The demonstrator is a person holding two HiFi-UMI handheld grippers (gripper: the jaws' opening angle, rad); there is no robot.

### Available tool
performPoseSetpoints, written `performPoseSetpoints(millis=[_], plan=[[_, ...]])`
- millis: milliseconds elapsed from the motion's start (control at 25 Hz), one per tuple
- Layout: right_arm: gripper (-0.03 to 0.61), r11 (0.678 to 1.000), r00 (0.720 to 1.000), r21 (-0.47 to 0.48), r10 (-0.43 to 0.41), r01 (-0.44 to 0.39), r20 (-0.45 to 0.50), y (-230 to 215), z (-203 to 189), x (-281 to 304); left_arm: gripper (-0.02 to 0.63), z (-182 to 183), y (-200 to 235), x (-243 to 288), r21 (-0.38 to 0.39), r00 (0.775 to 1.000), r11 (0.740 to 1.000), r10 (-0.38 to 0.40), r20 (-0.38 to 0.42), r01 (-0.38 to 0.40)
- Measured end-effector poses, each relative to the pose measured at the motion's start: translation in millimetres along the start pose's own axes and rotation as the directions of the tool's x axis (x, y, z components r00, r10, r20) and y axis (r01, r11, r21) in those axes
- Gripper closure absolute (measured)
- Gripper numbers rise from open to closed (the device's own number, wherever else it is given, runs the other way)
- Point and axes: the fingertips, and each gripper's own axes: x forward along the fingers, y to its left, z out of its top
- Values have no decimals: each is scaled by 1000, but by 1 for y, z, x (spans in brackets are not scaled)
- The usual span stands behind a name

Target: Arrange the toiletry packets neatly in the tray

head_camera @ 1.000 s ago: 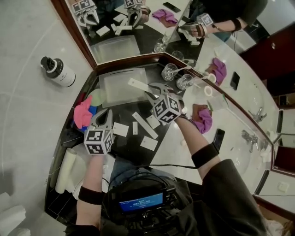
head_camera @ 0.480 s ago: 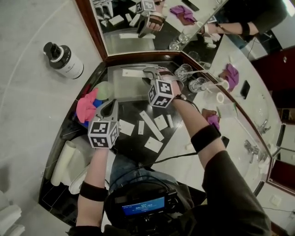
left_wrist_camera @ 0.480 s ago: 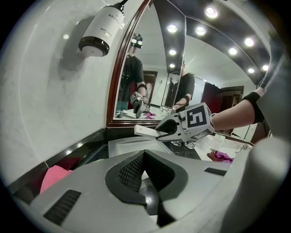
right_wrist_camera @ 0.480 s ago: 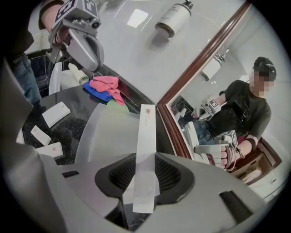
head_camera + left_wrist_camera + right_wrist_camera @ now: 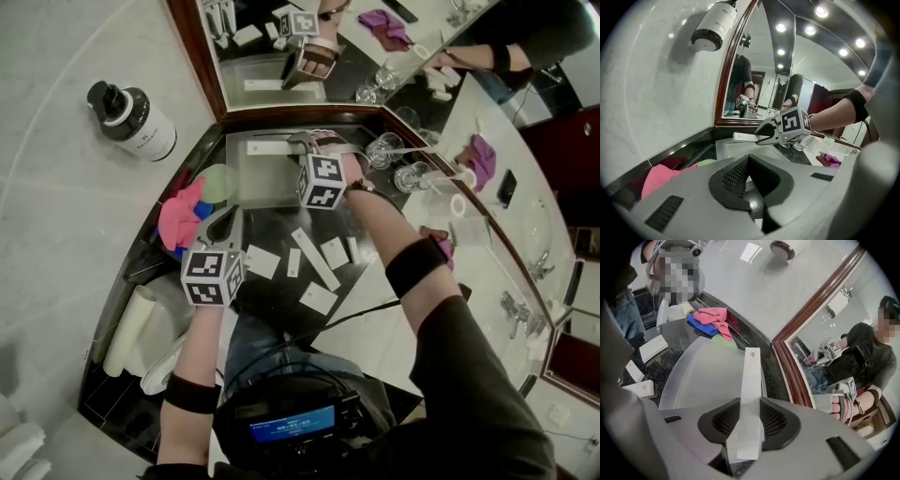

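My right gripper (image 5: 302,143) is shut on a long white packet (image 5: 265,148) and holds it over the far side of the translucent tray (image 5: 246,192). In the right gripper view the packet (image 5: 751,390) runs straight out between the jaws above the tray (image 5: 701,376). My left gripper (image 5: 225,217) hangs shut and empty near the tray's near left corner; its view shows the right gripper (image 5: 765,138) and the packet (image 5: 743,137) ahead. Several flat white packets (image 5: 315,258) lie loose on the black counter in front of the tray.
Pink and blue cloths (image 5: 178,217) lie left of the tray. Two glasses (image 5: 384,148) stand to its right, by the mirror's wooden frame. A dark-capped bottle (image 5: 136,111) sits on the pale surface at far left. A rolled white towel (image 5: 131,328) lies on the near left.
My right gripper has carried the long packet from above the counter's middle to the far side of the tray, rolling as it went. The left gripper has barely shifted.
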Motion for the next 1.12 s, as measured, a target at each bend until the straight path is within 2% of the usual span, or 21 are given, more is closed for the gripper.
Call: performPoseSetpoints(millis=[760,1120], plan=[[433,998,999,-47,32,-32,-13,2,5,28,611,-14,7,3,-20,1000,1000,12,-23,-12],[405,999,1000,-53,-9,9,-3,-6,4,29,611,-19,6,5,-24,999,1000,9,-34,-10]])
